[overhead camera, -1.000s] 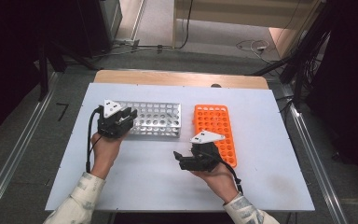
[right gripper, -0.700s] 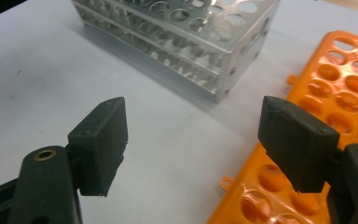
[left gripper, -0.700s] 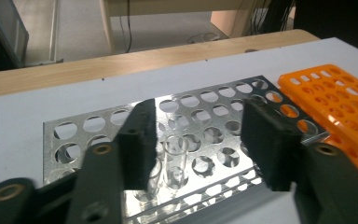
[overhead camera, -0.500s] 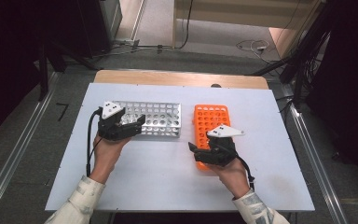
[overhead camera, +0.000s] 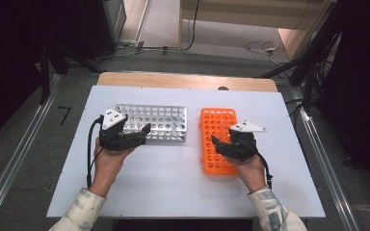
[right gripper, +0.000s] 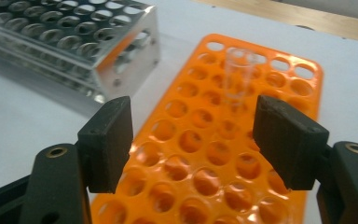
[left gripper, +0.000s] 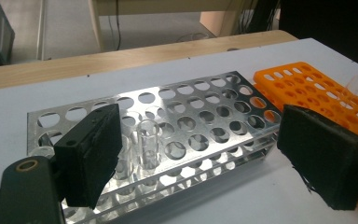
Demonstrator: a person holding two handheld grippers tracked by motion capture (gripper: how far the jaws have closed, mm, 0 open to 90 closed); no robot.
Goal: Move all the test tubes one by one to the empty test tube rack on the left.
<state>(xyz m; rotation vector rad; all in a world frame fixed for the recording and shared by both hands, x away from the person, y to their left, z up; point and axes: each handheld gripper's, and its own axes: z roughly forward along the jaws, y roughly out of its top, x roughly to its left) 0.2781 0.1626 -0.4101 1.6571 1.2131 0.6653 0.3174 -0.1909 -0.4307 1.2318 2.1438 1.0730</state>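
Note:
A silver metal tube rack [overhead camera: 156, 122] and an orange plastic rack [overhead camera: 218, 139] lie side by side on the white table. My left gripper [overhead camera: 134, 132] is at the metal rack's near left corner. Its jaws have just been opening and stand wide. A clear tube [left gripper: 148, 142] stands upright in a rack hole between them, near the left pad [left gripper: 95, 154], and neither pad touches it. My right gripper [overhead camera: 217, 143] hovers over the orange rack [right gripper: 205, 154]. Its jaws have just been closing a little but are still apart and hold nothing. A clear tube [right gripper: 237, 79] stands in that rack just beyond them.
The white table [overhead camera: 173, 183] has bare surface in front of both racks. A wooden strip [overhead camera: 188, 80] runs along its far edge. Cables lie on the floor beyond it, and metal rails run along both sides.
My left gripper's jaws have spread apart at the metal rack. My right gripper has moved from the table at the orange rack's near left corner to over that rack.

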